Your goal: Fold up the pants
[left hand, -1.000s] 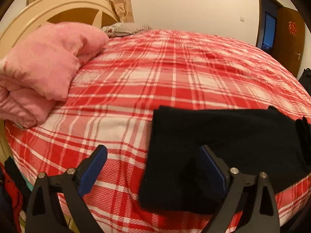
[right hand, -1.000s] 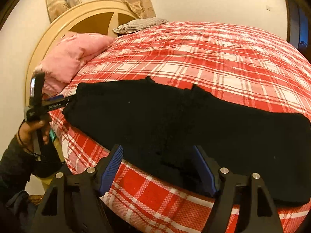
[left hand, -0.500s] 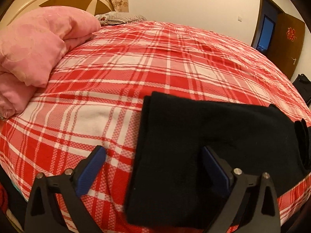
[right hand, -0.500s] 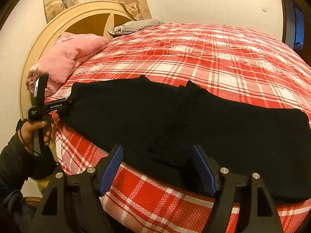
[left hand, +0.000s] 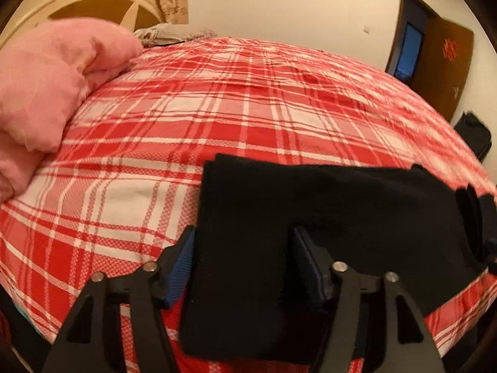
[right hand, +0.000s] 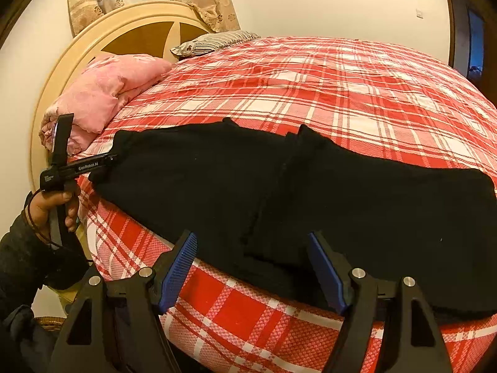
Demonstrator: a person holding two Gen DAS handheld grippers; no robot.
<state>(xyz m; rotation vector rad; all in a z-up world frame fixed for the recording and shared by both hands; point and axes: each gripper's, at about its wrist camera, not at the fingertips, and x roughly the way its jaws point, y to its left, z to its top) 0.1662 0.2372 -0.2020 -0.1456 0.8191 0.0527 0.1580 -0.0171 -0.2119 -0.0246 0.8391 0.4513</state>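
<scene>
The black pants (right hand: pixel 279 192) lie flat along the near edge of the bed (right hand: pixel 341 93), stretched sideways across the red plaid cover.

Left gripper (left hand: pixel 243 259): its jaws are partly spread and straddle one end of the pants. The cloth edge fills the gap between the blue pads (left hand: pixel 181 264); the left pad sits at the cloth's outer edge, the right pad is over the cloth. Whether the pads press the cloth cannot be told from this view. In the right wrist view the same gripper (right hand: pixel 107 166) meets the pants at their far left end, held by a hand (right hand: pixel 54 205) in a dark sleeve.

Right gripper (right hand: pixel 251 265): jaws spread wide, nothing between them. The pants' middle — where a fold line runs across the cloth — lies just ahead of the gap between the jaws, and the right pad overlaps the cloth's near edge.

Beyond the left jaw of each gripper a pink quilt (left hand: pixel 46 87) lies bunched against the headboard (right hand: pixel 93 46); a pillow (right hand: pixel 214 40) sits farther back
</scene>
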